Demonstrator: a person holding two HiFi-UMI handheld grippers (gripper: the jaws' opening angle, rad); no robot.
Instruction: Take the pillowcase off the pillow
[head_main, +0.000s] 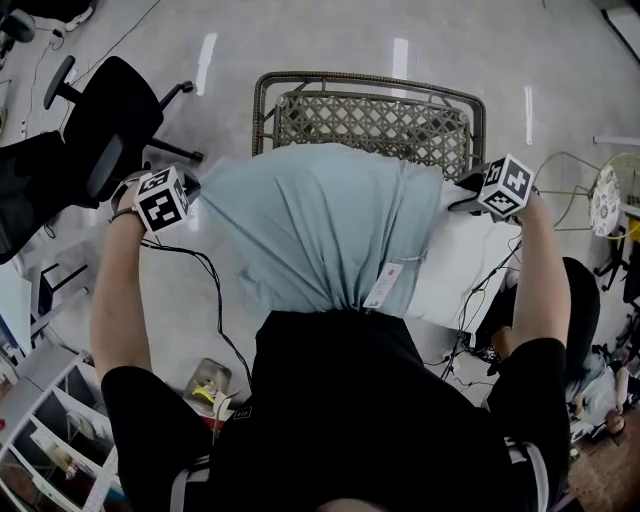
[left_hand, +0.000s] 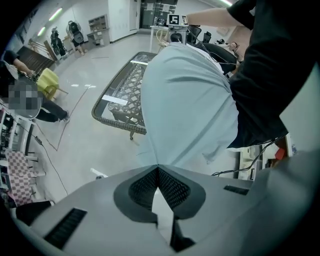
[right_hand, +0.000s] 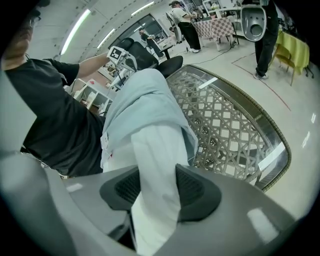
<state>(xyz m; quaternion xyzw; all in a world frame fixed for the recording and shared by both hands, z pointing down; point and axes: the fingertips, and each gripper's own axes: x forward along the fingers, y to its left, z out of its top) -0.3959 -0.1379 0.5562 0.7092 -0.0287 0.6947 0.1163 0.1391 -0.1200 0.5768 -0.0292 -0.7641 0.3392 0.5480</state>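
Note:
A pale blue pillowcase (head_main: 315, 225) is stretched between my two hands, held against the person's black shirt. The white pillow (head_main: 462, 268) sticks out of its right end, with a white label (head_main: 384, 285) hanging at the lower edge. My left gripper (left_hand: 158, 170) is shut on the pillowcase (left_hand: 187, 107) at its left corner, the cloth fanning out from the closed pads. My right gripper (right_hand: 156, 187) is shut on the white pillow (right_hand: 156, 165), a thick fold of it filling the jaws, while the pillowcase (right_hand: 142, 97) bunches just beyond. Both marker cubes (head_main: 163, 197) (head_main: 505, 186) show in the head view.
A wicker-framed glass table (head_main: 372, 118) stands just beyond the pillow. A black office chair (head_main: 95, 130) is at the left. Cables (head_main: 215, 290) trail across the floor; white shelving (head_main: 45, 440) sits at the lower left. People stand far off (right_hand: 265, 35).

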